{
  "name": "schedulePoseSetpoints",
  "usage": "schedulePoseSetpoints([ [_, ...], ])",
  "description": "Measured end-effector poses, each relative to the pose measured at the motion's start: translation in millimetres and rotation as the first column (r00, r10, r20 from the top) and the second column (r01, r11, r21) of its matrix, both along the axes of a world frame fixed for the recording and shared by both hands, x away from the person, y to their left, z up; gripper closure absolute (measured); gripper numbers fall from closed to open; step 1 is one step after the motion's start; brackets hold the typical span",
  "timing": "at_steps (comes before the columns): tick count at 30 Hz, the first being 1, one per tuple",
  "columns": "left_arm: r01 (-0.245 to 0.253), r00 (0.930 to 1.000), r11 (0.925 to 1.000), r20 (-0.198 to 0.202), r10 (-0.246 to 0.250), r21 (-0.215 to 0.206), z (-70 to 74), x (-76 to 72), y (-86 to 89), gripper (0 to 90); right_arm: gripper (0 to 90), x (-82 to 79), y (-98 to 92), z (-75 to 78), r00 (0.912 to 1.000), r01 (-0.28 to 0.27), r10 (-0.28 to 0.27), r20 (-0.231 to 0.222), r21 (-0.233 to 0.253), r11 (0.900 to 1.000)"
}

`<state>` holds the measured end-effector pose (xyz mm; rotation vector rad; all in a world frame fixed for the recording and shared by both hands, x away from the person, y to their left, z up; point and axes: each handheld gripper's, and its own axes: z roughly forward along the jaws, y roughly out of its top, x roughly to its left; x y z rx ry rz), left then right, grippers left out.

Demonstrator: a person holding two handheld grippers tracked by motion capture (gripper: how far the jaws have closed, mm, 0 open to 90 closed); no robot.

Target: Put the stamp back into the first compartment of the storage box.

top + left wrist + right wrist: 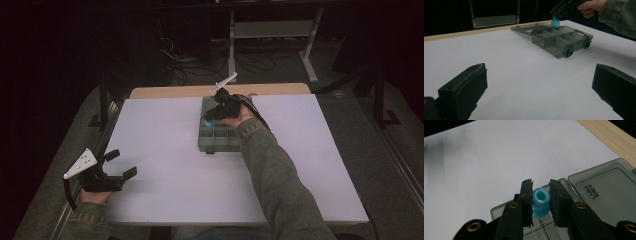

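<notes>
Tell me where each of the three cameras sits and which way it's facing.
High view: above the person's side, looking forward and down on the white table; forearms, left gripper and right gripper show.
Left gripper view: low over the table, along its open jaws toward the compartment box.
Right gripper view: above the box, looking down along jaws clamped on the blue piece.
Shared: all three show the box and blue piece.

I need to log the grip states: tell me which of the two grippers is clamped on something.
The right gripper, over the grey compartment box, holds the blue ring-shaped piece between its jaws. The left gripper rests apart, jaws spread, holding nothing.
</notes>
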<state>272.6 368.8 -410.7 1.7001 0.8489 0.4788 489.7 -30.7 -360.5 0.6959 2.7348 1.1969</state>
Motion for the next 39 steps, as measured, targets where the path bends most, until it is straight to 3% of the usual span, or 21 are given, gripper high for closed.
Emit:
schedulePoseSetpoints([
  [18,0.006,1.0,1.0,-0.007,-0.006,-0.008,-1.9,2.2,-1.0,0.0,71.3,17.2,12.5,-19.9,0.9975,0.061,-0.06,-0.036,0.016,0.998],
  [19,0.007,1.0,0.9999,-0.002,-0.007,-0.008,-1.8,2.2,-1.4,0.0,67.1,17.4,12.6,-20.8,0.9976,0.066,-0.065,-0.025,0.012,0.998],
  [20,0.006,1.0,0.9999,-0.003,-0.006,-0.008,-1.6,1.9,-1.7,0.0,60.0,16.3,13.7,-21.1,0.9955,0.088,-0.087,-0.037,0.031,0.996],
  [23,0.01,0.9999,0.9999,-0.006,-0.01,-0.004,-1.6,1.8,-2.2,0.0,49.8,14.0,14.6,-21.0,0.9921,0.119,-0.116,-0.046,0.053,0.992],
  [26,0.007,1.0,0.9997,-0.003,-0.007,-0.021,-0.7,1.2,-3.5,0.0,40.5,12.1,13.1,-19.4,0.9916,0.123,-0.121,-0.046,0.055,0.991],
  [31,0.01,0.9999,0.9999,-0.006,-0.01,-0.005,-0.4,0.8,-3.1,0.0,16.0,7.8,8.2,-14.1,0.9914,0.128,-0.127,-0.032,0.036,0.991],
  [36,0.01,0.9999,0.9999,-0.009,-0.01,-0.008,-0.9,1.0,-3.0,0.0,3.0,4.0,-2.0,-9.8,0.9898,0.142,-0.141,-0.024,0.069,0.987],
  [39,0.006,0.9999,0.9999,-0.008,-0.006,-0.012,-1.2,0.8,-2.7,0.0,0.0,1.5,-9.4,-8.6,0.9894,0.145,-0.144,-0.013,0.079,0.986],
])
